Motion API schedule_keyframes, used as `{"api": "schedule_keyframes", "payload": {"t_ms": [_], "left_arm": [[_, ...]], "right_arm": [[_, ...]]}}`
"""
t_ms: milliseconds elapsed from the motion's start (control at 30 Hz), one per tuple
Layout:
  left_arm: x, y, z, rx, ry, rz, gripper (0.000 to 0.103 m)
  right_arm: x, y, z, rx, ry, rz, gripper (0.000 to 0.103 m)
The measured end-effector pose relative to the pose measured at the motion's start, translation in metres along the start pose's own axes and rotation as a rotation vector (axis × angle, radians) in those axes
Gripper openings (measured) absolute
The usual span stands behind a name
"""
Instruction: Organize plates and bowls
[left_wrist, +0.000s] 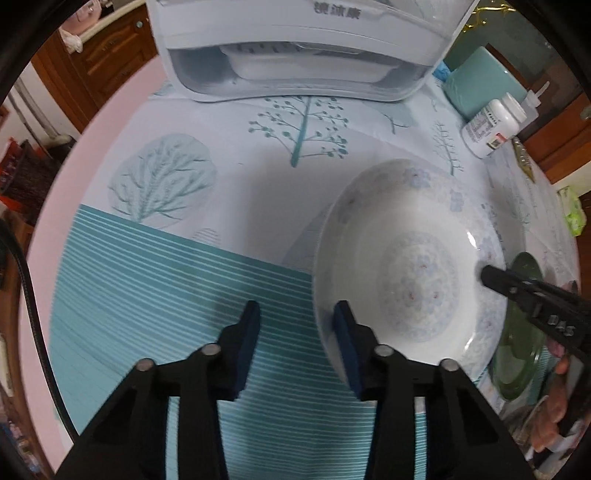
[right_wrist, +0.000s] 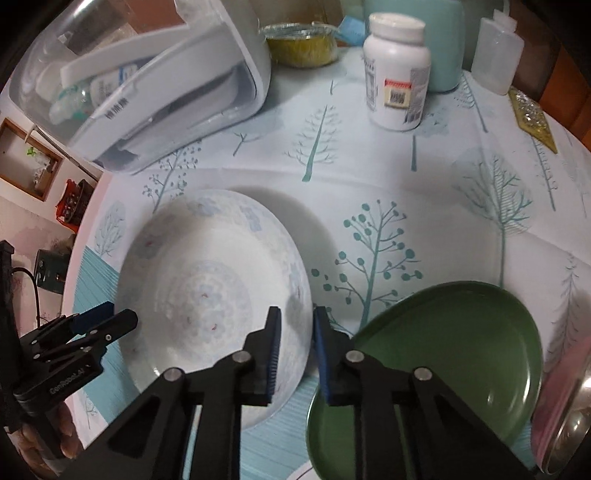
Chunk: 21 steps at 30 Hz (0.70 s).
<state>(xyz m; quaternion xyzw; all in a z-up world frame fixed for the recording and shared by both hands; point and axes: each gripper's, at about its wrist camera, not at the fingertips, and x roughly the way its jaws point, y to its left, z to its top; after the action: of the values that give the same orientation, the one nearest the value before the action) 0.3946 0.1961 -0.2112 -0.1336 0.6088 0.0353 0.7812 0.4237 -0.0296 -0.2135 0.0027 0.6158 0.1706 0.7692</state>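
Note:
A white bowl (left_wrist: 413, 258) with a pale blue flower pattern sits on the tree-print cloth, also seen in the right wrist view (right_wrist: 207, 288). My left gripper (left_wrist: 297, 314) straddles its left rim: one finger is inside the bowl, the other outside over the teal stripes, with cloth showing in the gap. My right gripper (right_wrist: 297, 319) is shut on the bowl's right rim, which fills the narrow gap between its pads. A green plate (right_wrist: 443, 350) lies flat just right of the bowl, partly under the right gripper's outer finger.
A white lidded dish box (left_wrist: 295, 55) stands at the back. A white pill bottle (right_wrist: 397, 74), a teal container (right_wrist: 443, 44) and a clear bottle (right_wrist: 496, 51) stand at the back right. A metal bowl (right_wrist: 569, 424) sits at the right edge. The table's rounded edge (left_wrist: 92, 155) runs at left.

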Motion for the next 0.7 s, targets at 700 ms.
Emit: {"api": "schedule_keyframes", "payload": {"t_ms": [700], "left_arm": [[-0.035, 0.012, -0.045, -0.029, -0.046, -0.205, 0.008]], "right_arm": [[-0.045, 0.001, -0.036, 0.018, -0.024, 0.09, 0.007]]}}
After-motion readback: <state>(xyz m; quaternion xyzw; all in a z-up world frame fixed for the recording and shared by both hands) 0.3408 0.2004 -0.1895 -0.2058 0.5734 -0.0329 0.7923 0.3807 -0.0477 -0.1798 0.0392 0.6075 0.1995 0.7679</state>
